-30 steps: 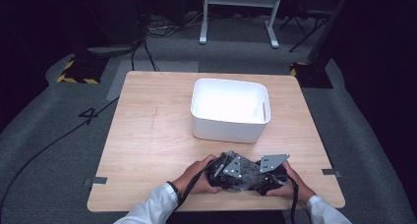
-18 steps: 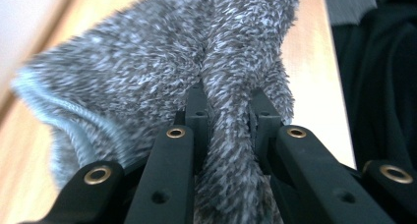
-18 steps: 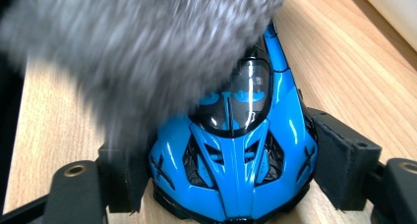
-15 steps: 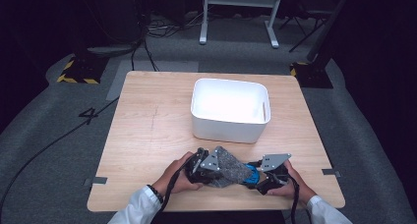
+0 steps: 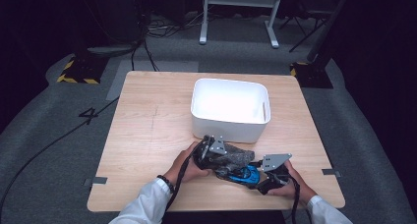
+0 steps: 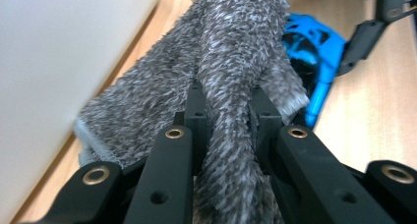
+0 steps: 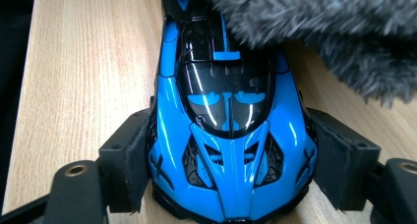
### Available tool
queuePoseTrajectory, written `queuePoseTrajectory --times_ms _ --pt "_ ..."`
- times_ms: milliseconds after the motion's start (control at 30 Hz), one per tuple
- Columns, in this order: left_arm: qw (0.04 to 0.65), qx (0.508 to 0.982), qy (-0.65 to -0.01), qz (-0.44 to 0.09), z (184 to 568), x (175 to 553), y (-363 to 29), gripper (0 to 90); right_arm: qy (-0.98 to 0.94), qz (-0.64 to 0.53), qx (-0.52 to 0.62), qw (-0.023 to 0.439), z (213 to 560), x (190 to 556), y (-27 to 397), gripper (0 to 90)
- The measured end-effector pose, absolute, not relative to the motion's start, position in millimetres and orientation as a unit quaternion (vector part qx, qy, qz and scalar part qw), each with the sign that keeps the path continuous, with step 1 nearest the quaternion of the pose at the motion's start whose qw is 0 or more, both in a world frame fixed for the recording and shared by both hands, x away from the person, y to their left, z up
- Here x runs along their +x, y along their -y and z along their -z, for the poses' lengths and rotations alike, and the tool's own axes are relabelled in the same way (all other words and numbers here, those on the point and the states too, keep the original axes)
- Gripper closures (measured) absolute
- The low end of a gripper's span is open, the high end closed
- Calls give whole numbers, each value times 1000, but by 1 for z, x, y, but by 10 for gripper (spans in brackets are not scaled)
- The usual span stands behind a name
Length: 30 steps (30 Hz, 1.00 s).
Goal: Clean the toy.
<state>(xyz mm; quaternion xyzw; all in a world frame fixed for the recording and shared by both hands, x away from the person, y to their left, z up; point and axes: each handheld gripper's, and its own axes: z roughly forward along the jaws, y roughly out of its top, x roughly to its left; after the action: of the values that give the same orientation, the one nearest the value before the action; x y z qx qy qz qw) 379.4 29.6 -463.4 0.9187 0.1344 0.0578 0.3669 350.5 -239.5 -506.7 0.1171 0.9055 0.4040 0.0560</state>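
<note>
A fuzzy grey cloth (image 5: pixel 239 157) lies near the table's front edge, just in front of the white bin. My left gripper (image 5: pixel 222 156) is shut on a fold of it; in the left gripper view the cloth (image 6: pixel 231 57) bunches between the black jaws of that gripper (image 6: pixel 228 103). A glossy blue toy car (image 5: pixel 244 175) sits right of the cloth. My right gripper (image 5: pixel 259 177) is shut on the car's sides. In the right gripper view the car (image 7: pixel 228 135) sits between the pads (image 7: pixel 135 160), and the cloth (image 7: pixel 334 32) drapes over its far end.
The white bin (image 5: pixel 226 128) stands mid-table behind both hands, and its wall (image 6: pixel 54 52) is close beside the cloth. The wooden table (image 5: pixel 147 130) is bare to the left. Cables trail from both grippers toward the person.
My left gripper has pulled the grey cloth leftward, baring the blue car that it covered a second ago. The right gripper has stayed put on the car.
</note>
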Motion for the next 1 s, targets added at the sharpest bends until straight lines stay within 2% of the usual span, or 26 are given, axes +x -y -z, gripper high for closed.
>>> queuePoseTrajectory --times_ms 400,667,800,1000 --pt "349 923 -153 -46 461 374 -68 762 -908 -399 116 57 506 350 246 259" --pt "357 923 -146 -23 469 349 -87 760 -904 -399 135 67 506 347 250 259" --pt "345 932 -115 -3 476 332 -81 758 -899 -400 158 83 506 349 248 260" --pt "333 939 -83 5 482 330 -47 749 -897 -401 168 81 506 354 241 261"
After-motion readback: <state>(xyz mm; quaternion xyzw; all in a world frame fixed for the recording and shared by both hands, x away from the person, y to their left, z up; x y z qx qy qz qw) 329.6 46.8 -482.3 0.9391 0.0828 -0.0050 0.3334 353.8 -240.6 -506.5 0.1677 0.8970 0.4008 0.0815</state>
